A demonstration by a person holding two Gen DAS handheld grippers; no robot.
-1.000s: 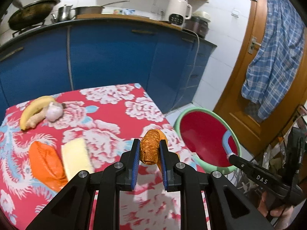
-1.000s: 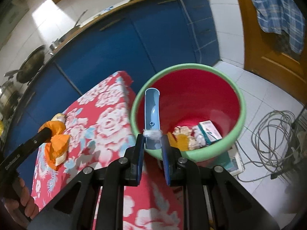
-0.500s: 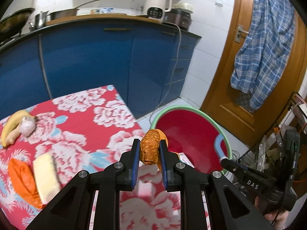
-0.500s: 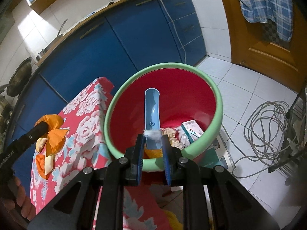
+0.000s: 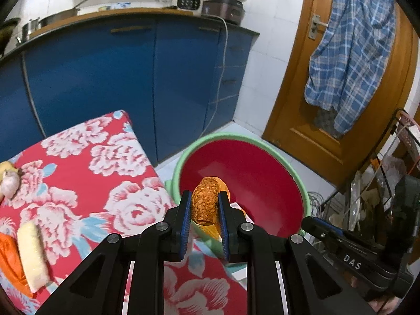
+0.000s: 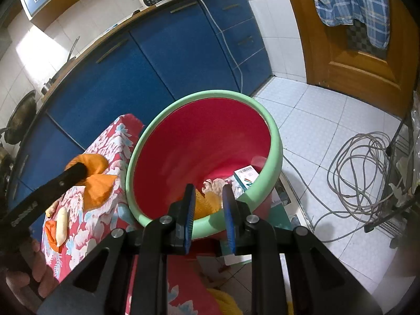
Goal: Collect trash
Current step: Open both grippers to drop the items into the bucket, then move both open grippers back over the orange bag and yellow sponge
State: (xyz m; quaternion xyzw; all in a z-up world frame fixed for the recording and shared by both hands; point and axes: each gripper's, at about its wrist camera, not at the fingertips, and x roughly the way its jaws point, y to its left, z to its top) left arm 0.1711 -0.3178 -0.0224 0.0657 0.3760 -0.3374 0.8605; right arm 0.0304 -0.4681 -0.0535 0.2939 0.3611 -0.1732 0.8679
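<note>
**Peel over the bin, ready to drop**

My left gripper [image 5: 204, 210] is clamped on a curled piece of orange peel [image 5: 205, 202], and from the left camera it hangs just over the near rim of the bin [image 5: 183, 162], with the bin's red inside behind it. My right gripper [image 6: 208, 207] has its jaws apart with nothing between them, held just above the bin's green rim [image 6: 275, 141].

To do this well, I would carry the peel a little further past the rim, so it sits over the red hollow, then part the jaws and let it fall. The peel looks dry and rough on one side, soft orange on the other, and light (it may cling to a blue pad, so a small shake could help).

The bin is smooth plastic, round and deep; at its bottom lie crumpled paper [image 6: 214, 185], more orange scraps and a small printed box [image 6: 245, 174]. On the flowered tablecloth [image 5: 86, 173] beside it remain a pale yellow block [image 5: 32, 257], an orange wrapper [image 5: 9, 260] and a garlic bulb [image 5: 9, 185].
</note>
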